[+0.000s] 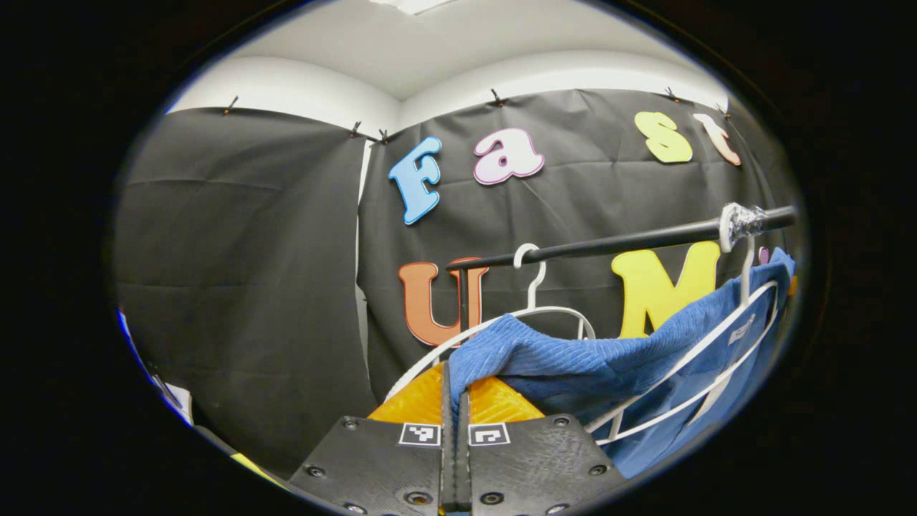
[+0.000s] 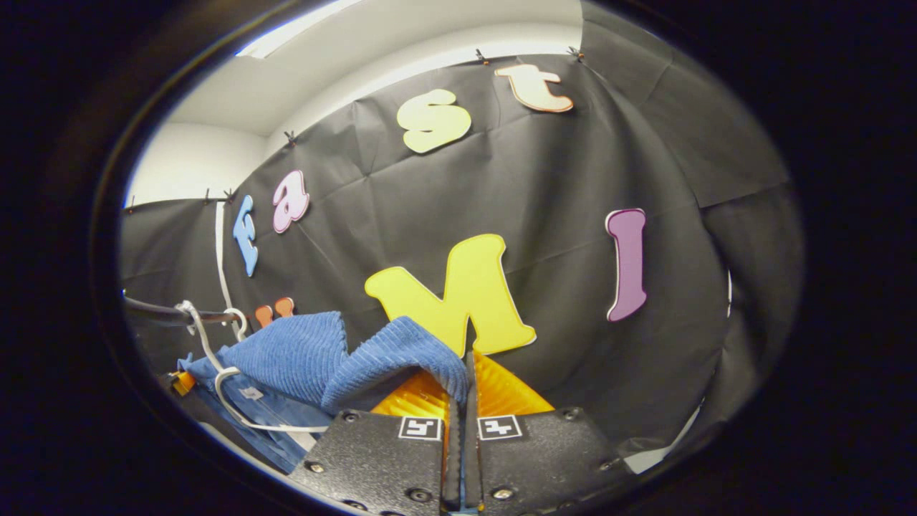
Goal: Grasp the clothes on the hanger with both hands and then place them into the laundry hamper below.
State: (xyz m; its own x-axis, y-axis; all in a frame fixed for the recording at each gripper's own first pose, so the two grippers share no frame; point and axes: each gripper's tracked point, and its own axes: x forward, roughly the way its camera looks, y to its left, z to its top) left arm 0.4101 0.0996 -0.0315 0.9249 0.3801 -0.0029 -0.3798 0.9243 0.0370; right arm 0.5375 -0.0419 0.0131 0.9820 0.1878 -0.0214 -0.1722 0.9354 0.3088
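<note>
A blue ribbed garment (image 1: 566, 355) drapes over a white wire hanger (image 1: 534, 283) that hooks on a black rail (image 1: 623, 244). My left gripper (image 1: 454, 390) is shut on one corner of this cloth, lifted off the hanger's shoulder. In the right gripper view the same blue garment (image 2: 308, 358) stretches leftward toward a white hanger (image 2: 215, 365) and the rail (image 2: 157, 314). My right gripper (image 2: 463, 390) is shut on the cloth's other corner, which folds over between its fingers.
A second white hanger (image 1: 716, 358) carries a smoother blue garment (image 1: 723, 373) at the right of the rail, under a taped joint (image 1: 741, 221). Black cloth walls close in behind and to both sides. The hamper lies out of sight.
</note>
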